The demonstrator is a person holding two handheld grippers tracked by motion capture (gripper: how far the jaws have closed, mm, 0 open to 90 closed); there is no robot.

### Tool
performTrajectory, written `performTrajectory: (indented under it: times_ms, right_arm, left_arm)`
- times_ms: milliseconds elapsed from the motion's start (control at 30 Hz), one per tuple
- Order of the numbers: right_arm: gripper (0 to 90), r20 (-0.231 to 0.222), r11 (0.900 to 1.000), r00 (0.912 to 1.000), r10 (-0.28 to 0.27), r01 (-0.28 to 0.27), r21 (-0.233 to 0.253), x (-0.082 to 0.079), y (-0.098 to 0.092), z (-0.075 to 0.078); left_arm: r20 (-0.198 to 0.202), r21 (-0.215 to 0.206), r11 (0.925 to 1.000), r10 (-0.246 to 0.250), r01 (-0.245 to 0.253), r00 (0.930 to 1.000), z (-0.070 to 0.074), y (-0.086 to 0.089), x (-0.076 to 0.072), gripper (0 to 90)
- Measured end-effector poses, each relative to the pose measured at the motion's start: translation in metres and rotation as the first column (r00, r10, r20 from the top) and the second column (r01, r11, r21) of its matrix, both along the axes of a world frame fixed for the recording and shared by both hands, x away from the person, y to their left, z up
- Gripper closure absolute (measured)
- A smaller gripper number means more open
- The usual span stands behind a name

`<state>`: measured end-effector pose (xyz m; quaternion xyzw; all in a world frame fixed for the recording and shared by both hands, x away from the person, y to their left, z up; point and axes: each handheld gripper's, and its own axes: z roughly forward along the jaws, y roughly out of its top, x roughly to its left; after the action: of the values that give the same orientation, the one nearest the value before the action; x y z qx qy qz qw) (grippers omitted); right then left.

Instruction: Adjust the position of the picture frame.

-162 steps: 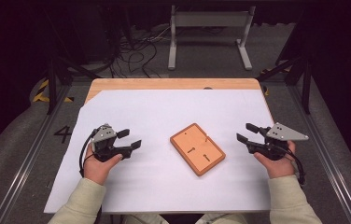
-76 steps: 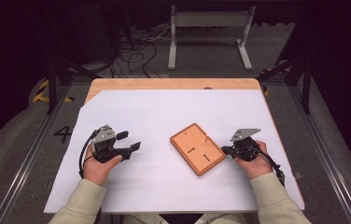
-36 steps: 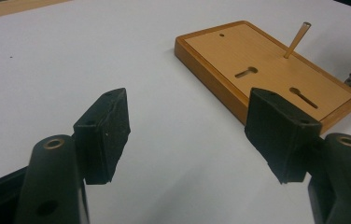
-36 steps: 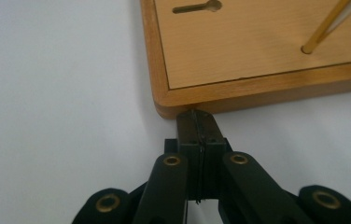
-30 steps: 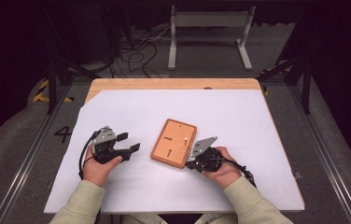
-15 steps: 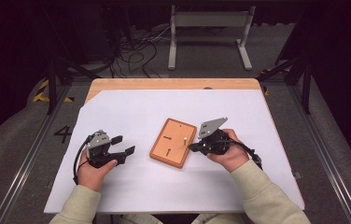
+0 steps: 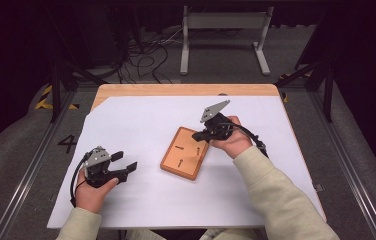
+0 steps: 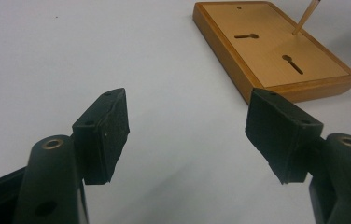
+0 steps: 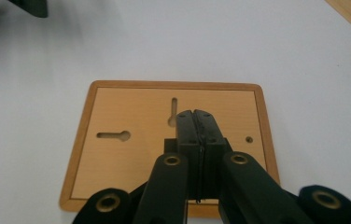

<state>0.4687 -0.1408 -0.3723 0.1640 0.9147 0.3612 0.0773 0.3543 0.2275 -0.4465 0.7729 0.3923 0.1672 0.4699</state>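
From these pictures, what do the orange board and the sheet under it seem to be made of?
The board looks like light wood with a smooth, faintly glossy finish: pale grain on the face, a darker rounded rim, keyhole slots cut through. The sheet looks like matte white paper or thin plastic; it lies flat, and which one is unclear. The right gripper is shut above the board.

board (image 7: 185,152): orange-brown wood, dark slots | grippers: black | sheet (image 7: 141,125): white | table (image 7: 176,90): light wood

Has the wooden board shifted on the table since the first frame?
Yes. The wooden board slid left and rotated, away from the table's right edge, pushed by the right gripper.
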Motion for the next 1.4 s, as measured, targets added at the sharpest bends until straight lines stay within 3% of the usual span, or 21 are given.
performTrajectory:
  times_ms: [267, 633, 1067, 1300, 1400]
  right_arm:
    - [90.0, -0.032, 1.000, 0.9994, -0.010, 0.009, -0.022, 0.029, 0.020, -0.011]
    - [90.0, -0.029, 0.998, 0.9993, -0.022, 0.020, -0.059, 0.060, 0.053, -0.021]
    - [90.0, -0.036, 0.993, 0.9973, -0.064, 0.060, -0.098, 0.082, 0.077, -0.046]
    - [90.0, -0.047, 0.988, 0.9955, -0.083, 0.076, -0.138, 0.088, 0.080, -0.057]
    - [90.0, -0.029, 0.979, 0.9960, -0.084, 0.078, -0.188, 0.087, 0.085, -0.054]
  left_arm:
    - [-0.009, 0.007, 0.9996, 0.027, -0.027, 0.9996, -0.002, 0.011, -0.010, 30.5]
    - [-0.018, 0.003, 0.9971, 0.076, -0.075, 0.9970, -0.004, 0.026, -0.025, 30.4]
    - [-0.021, 0.001, 0.9955, 0.095, -0.095, 0.9953, -0.007, 0.031, -0.030, 30.3]
    - [-0.024, 0.002, 0.9959, 0.091, -0.091, 0.9956, -0.008, 0.031, -0.029, 30.2]
    - [-0.026, 0.003, 0.9960, 0.089, -0.089, 0.9957, -0.008, 0.030, -0.029, 30.1]
